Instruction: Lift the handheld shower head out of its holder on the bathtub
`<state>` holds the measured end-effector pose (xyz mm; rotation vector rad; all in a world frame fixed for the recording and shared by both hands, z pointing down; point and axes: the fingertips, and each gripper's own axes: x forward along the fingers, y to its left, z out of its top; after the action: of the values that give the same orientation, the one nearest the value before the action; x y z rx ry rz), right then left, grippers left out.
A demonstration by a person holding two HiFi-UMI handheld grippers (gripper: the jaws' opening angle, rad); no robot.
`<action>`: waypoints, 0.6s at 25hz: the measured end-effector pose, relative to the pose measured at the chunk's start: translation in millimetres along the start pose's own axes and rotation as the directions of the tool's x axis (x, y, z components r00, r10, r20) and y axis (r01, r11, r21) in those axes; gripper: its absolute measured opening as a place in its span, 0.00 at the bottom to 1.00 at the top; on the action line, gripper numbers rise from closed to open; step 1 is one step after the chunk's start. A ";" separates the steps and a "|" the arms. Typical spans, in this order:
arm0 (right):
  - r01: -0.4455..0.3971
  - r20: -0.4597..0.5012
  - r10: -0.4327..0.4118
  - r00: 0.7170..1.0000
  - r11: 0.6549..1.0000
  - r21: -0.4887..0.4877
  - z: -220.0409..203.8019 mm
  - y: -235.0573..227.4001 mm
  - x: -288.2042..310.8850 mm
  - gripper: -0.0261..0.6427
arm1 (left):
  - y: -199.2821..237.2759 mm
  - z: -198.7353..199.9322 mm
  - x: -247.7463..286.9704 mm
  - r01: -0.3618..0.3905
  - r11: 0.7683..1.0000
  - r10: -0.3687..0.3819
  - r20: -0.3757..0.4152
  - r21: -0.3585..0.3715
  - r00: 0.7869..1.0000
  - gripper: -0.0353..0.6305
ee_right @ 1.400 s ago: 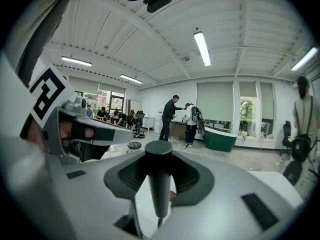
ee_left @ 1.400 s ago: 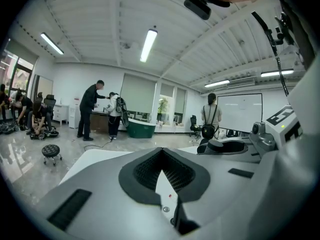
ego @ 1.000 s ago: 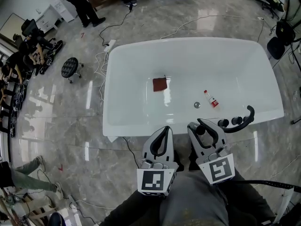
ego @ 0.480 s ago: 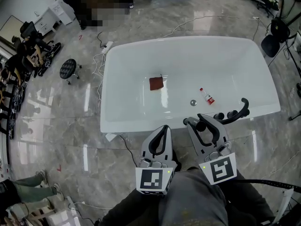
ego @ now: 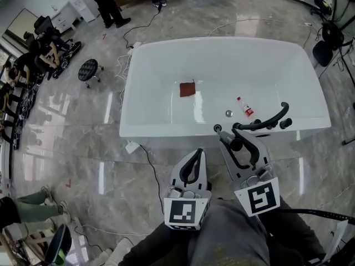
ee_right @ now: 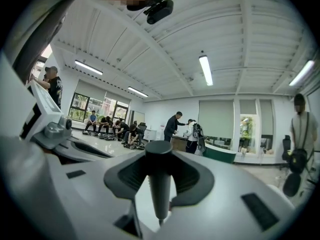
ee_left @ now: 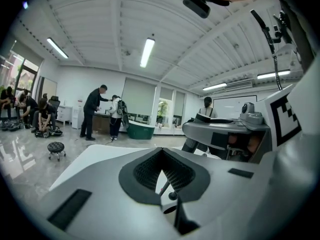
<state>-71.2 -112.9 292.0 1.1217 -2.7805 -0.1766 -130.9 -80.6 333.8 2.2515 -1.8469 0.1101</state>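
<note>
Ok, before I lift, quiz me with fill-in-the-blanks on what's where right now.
1. The right tool is closed on the dark cylindrical shower handle; the left tool holds ___.
2. The dark red square cloth lies ___ the white bathtub.
3. The small clear bottle with the red label lies to the person's ___ of that cloth.
Missing words: nothing; inside; right.

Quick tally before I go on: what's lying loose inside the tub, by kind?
Brown cloth: 1
Small bottle: 1
Total: 2
</note>
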 end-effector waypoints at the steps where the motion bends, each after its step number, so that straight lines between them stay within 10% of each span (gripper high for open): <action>1: -0.001 0.001 0.001 1.000 1.000 0.002 1.8 2.0 -3.7 0.24 | -4.1 1.4 -5.8 0.004 1.000 -0.004 0.004 0.006 1.000 0.06; 15: 0.002 0.041 -0.002 0.999 1.000 -0.004 20.9 33.5 -103.2 0.24 | -54.1 -3.1 -93.0 -0.054 0.998 0.053 0.025 0.026 0.998 0.06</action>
<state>-24.0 -15.9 268.1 1.1329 -2.8135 -0.2074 -96.8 19.1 311.2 2.2316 -1.9297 0.1178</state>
